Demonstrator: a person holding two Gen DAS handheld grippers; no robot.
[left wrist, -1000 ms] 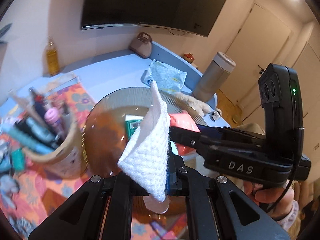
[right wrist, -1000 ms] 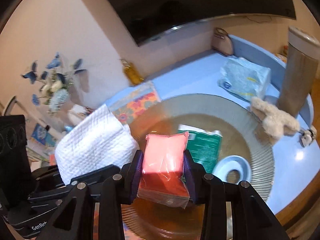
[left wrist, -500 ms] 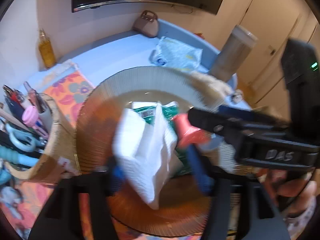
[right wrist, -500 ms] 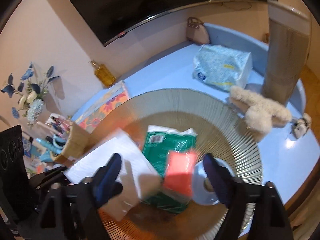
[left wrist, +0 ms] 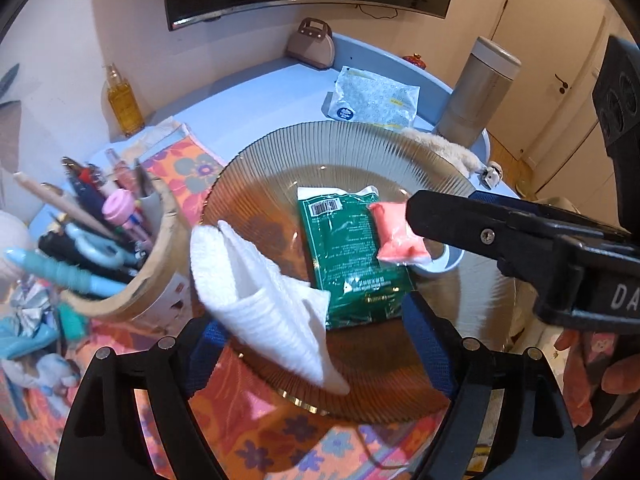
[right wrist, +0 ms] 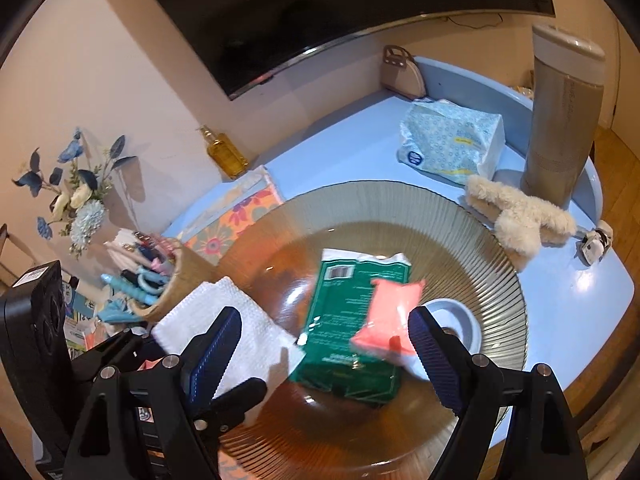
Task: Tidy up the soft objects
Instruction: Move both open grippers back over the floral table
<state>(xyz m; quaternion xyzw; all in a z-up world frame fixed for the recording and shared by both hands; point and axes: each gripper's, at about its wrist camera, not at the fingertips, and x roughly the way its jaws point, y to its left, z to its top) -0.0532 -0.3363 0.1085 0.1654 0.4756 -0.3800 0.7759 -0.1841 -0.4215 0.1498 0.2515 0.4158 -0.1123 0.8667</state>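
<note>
With both sets of jaws spread wide, nothing is gripped over the ribbed amber plate (left wrist: 472,280). In the left wrist view, the left gripper (left wrist: 316,336) stands open at the bottom of the frame, and a folded white cloth (left wrist: 268,300) lies between its blue pads, nearer the left one, draped over the plate's near-left rim. In the right wrist view, the right gripper (right wrist: 324,352) is equally wide; a pink pouch (right wrist: 388,320) sits between its pads, close to the right one and blurred, atop a green packet (right wrist: 348,328) at the plate's centre. A small blue dish (right wrist: 460,320) shows just right of the pouch. At left of the frame, a woven pot (right wrist: 176,280) crowded with pens stands beside the plate. Beyond the rim, upper right, lie a blue tissue pack (right wrist: 452,140), a cream plush toy (right wrist: 520,216) and a tall beige canister (right wrist: 564,112).
</note>
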